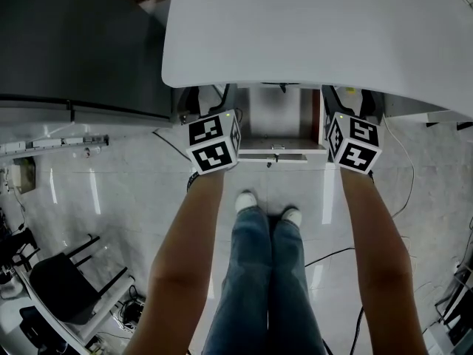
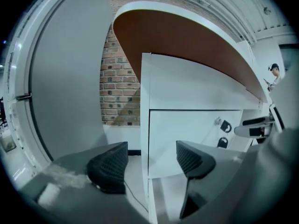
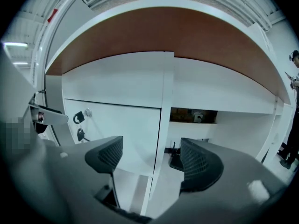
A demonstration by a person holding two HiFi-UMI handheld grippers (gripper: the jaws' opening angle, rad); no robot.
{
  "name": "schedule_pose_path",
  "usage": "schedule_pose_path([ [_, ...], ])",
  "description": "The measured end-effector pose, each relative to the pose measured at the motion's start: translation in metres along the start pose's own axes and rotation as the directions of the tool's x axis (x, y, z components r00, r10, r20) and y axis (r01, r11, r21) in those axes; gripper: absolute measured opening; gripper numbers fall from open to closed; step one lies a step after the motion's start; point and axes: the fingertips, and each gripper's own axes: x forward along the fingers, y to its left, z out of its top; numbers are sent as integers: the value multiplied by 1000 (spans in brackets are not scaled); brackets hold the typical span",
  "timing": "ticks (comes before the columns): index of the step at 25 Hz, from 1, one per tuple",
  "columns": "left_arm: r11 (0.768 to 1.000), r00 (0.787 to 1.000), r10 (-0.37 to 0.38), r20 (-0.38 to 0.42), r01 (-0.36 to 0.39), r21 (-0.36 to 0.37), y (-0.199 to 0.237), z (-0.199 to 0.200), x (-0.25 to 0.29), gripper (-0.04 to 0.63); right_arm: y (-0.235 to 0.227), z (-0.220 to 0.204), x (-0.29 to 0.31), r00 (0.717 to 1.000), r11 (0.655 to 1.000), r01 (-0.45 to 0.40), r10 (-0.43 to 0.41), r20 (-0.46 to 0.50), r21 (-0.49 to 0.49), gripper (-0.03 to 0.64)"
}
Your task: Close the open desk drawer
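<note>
A white desk top (image 1: 310, 28) covers a drawer unit, and its open drawer (image 1: 272, 154) sticks out toward me between my two hands. The white drawer front (image 2: 187, 141) carries a lock with hanging keys (image 2: 224, 127). My left gripper (image 2: 152, 160) is open with nothing between its pads, and the front's left edge lies in line with the gap. My right gripper (image 3: 152, 160) is open and empty too, facing the right edge of the drawer front (image 3: 121, 129). In the head view only the marker cubes (image 1: 214, 143) (image 1: 353, 143) show; the jaws are under the desk edge.
My legs and shoes (image 1: 267, 217) stand just before the drawer. Cables (image 1: 332, 256) trail over the glossy floor. A black chair (image 1: 66, 279) is at lower left, a grey partition (image 1: 74, 43) at upper left, a brick wall (image 2: 117, 92) behind the desk.
</note>
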Motion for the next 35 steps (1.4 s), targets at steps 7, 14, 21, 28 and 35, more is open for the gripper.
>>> schedule_pose_path([
  [7, 1000, 1000, -8, -24, 8, 6, -5, -23, -21, 324, 7, -29, -21, 998, 1000, -25, 25, -50, -10, 364],
  [14, 1000, 998, -10, -64, 10, -1, -13, -57, -52, 324, 17, -64, -53, 992, 996, -81, 77, -96, -38, 347],
  [21, 1000, 995, -9, -104, 8, -11, -24, -97, -91, 324, 23, -112, -86, 979, 990, -135, 129, -158, -26, 332],
  [28, 1000, 990, -5, -143, 1, -29, -32, -132, -119, 324, 33, -148, -110, 961, 981, -190, 179, -209, -32, 322],
  [35, 999, 982, -44, -182, 43, -9, -41, -154, -124, 324, 38, -176, -120, 950, 979, -204, 190, -249, -28, 318],
])
